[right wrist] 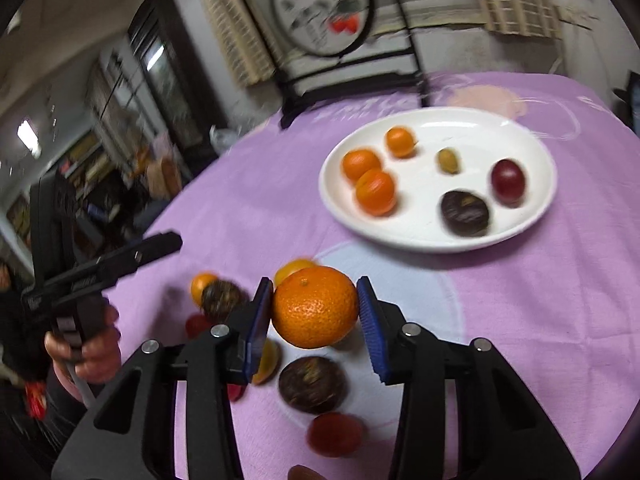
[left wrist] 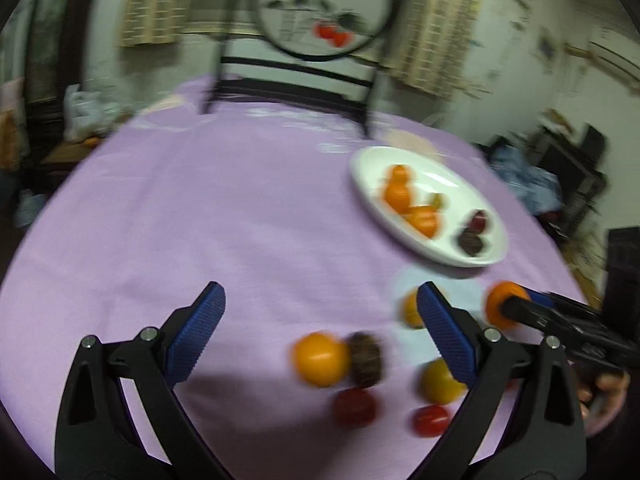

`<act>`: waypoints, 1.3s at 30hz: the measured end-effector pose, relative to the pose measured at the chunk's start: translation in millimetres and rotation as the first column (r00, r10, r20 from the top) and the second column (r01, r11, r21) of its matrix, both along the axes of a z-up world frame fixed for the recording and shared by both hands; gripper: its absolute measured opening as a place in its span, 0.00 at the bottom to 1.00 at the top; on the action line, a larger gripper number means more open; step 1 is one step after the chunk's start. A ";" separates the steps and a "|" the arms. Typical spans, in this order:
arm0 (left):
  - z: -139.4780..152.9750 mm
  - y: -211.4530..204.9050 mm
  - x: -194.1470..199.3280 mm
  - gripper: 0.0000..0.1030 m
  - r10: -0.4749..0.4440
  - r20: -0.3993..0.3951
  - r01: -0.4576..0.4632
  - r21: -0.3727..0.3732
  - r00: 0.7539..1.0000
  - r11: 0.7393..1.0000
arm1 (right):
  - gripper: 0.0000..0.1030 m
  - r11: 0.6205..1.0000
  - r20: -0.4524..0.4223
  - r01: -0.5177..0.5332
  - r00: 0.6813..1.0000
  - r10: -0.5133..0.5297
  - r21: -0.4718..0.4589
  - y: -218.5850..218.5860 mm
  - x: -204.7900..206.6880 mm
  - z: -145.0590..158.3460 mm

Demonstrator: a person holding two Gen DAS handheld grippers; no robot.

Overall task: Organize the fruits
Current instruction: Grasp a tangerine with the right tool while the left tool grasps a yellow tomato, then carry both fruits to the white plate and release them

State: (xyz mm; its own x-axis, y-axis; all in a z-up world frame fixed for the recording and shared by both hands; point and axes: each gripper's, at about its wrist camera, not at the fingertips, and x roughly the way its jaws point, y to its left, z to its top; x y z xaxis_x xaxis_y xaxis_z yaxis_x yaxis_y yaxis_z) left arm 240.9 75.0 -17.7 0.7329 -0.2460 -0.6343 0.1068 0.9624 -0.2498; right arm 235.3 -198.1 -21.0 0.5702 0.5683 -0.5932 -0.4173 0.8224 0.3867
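My right gripper [right wrist: 316, 312] is shut on a mandarin [right wrist: 315, 307] and holds it above the purple cloth; it also shows in the left wrist view [left wrist: 505, 309]. A white plate [right wrist: 532, 148] ahead holds three small oranges [right wrist: 375, 192], a dark round fruit [right wrist: 465, 212], a red plum [right wrist: 507, 181] and a small green fruit [right wrist: 448, 161]. My left gripper [left wrist: 320, 320] is open and empty above loose fruit: an orange [left wrist: 320, 358], a dark fruit [left wrist: 366, 358], a yellow fruit [left wrist: 440, 380] and red fruits [left wrist: 355, 407].
The round table wears a purple cloth [left wrist: 200, 208]. A black chair [left wrist: 292, 80] stands at its far side. More loose fruit lies under my right gripper, among them a dark fruit [right wrist: 312, 384] and a red one [right wrist: 335, 434]. The left hand [right wrist: 90, 344] is at left.
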 end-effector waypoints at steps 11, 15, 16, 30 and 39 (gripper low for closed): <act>-24.4 -96.9 38.0 0.56 -0.290 -0.156 0.308 0.111 0.944 0.945 | 0.42 0.993 0.001 0.101 0.995 -0.102 0.054 -27.2 7.6 6.1; -32.6 -98.1 41.7 0.53 -0.289 -0.195 0.314 0.111 0.937 0.943 | 0.42 0.994 0.006 0.098 0.995 -0.099 0.052 -26.1 6.1 7.4; -35.2 -98.2 43.2 0.52 -0.287 -0.207 0.314 0.111 0.935 0.943 | 0.42 0.994 0.008 0.100 0.995 -0.101 0.052 -26.4 5.7 7.8; -50.0 -100.9 54.9 0.38 -0.268 -0.270 0.302 0.093 0.925 0.949 | 0.42 0.993 0.014 0.110 0.994 -0.110 0.049 -26.7 6.0 8.4; -13.8 -92.8 34.7 0.38 -0.251 -0.120 0.254 0.008 0.961 0.967 | 0.42 0.999 -0.002 0.010 1.000 -0.010 0.037 -6.5 6.5 1.3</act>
